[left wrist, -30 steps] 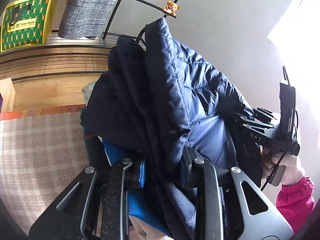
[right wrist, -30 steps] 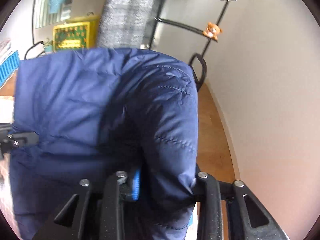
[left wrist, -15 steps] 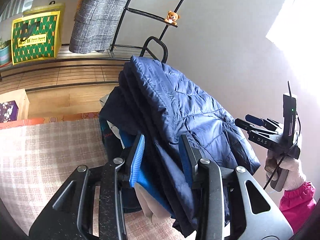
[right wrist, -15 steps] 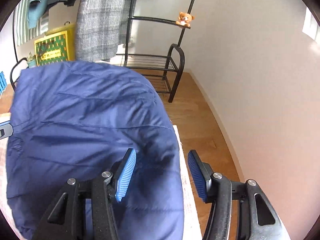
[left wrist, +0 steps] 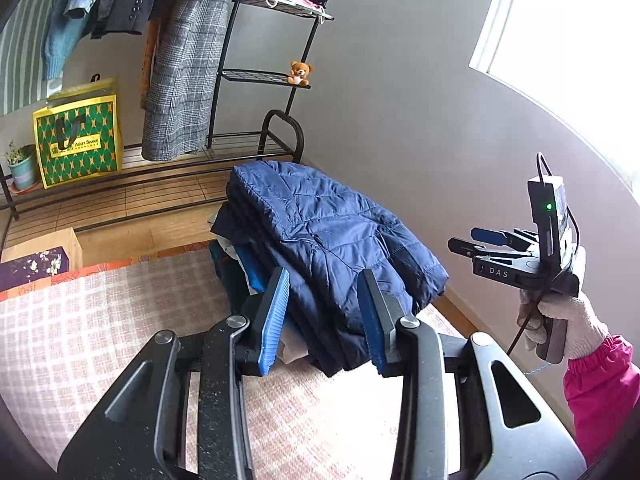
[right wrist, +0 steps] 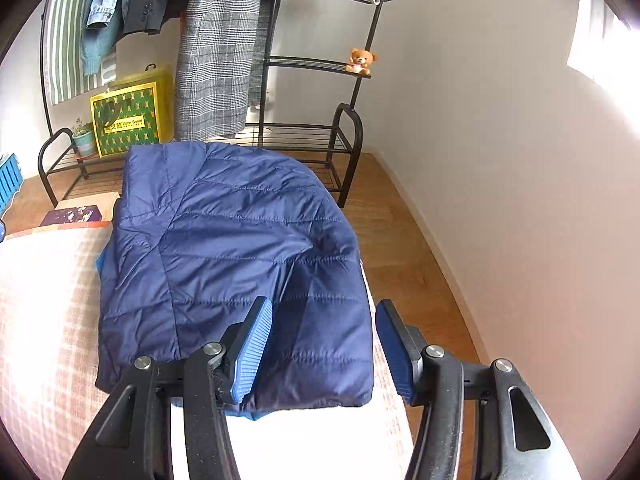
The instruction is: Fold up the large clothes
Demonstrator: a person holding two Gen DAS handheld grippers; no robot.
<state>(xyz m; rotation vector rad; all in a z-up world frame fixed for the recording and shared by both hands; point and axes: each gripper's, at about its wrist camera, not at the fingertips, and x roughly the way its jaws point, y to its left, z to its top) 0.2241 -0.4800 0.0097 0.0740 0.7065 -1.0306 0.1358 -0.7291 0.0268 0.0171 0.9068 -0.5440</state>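
left wrist view shows the left gripper (left wrist: 323, 312) with its blue pads apart and nothing pinched. the folded navy jacket (left wrist: 328, 232) lies just past the pads, on top of a small pile of clothes at the far right part of the checked cloth (left wrist: 100, 328). right of it, a gloved hand (left wrist: 560, 320) in a pink sleeve holds the right gripper (left wrist: 468, 240) up in the air.

right wrist view shows the right gripper (right wrist: 324, 344) with its pads wide apart, above the near edge of the jacket (right wrist: 224, 248), not gripping it. far behind stands a black rack (right wrist: 304, 136) with a little teddy bear (right wrist: 361, 61) on a shelf.
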